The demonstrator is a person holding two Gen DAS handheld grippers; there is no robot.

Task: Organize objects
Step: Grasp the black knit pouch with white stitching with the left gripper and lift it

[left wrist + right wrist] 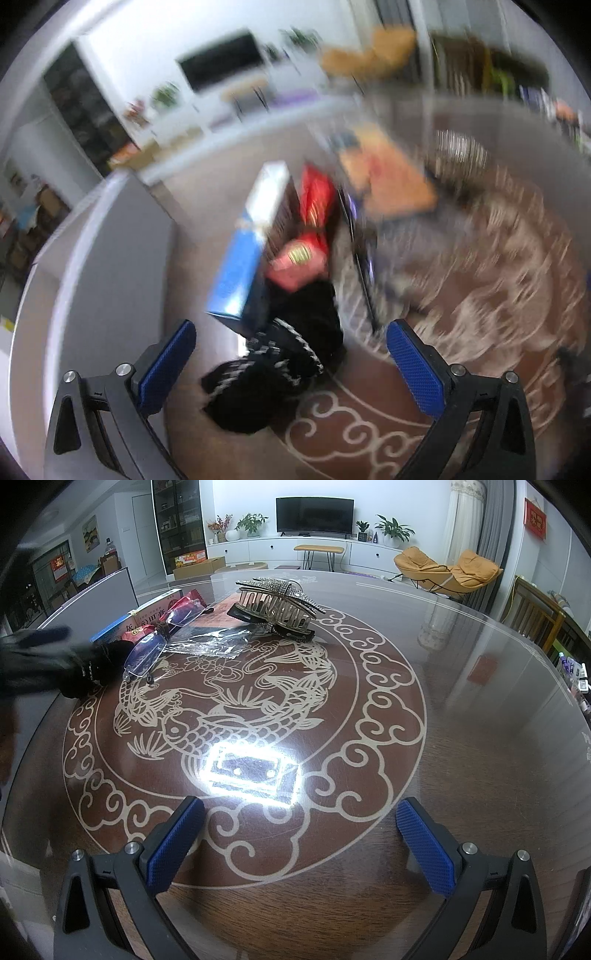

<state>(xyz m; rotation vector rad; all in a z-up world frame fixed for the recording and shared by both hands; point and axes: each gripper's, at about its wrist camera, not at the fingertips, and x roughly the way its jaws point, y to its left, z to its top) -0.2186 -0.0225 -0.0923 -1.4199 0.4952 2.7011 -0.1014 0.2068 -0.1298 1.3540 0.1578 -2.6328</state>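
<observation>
My left gripper (295, 356) is open, its blue pads wide apart and touching nothing. A black scrunchie (273, 373) with white specks lies on the table between and just beyond them. Behind it are a blue box (242, 254) and red packets (314, 206), all blurred. In the right wrist view my right gripper (301, 830) hangs open over the bare fish pattern. At the far left lie the scrunchie (99, 664), rimless glasses (146, 651), the blue box (140, 618) and a rhinestone hair clip (277, 605). The left gripper (37, 653) shows there as a dark blur.
The round brown table (461, 738) has a glass top with a bright lamp reflection (251, 771). A clear plastic sleeve (210, 638) lies by the glasses. Grey chair backs (122, 236) stand at the table's left edge. A TV and orange loungers are far behind.
</observation>
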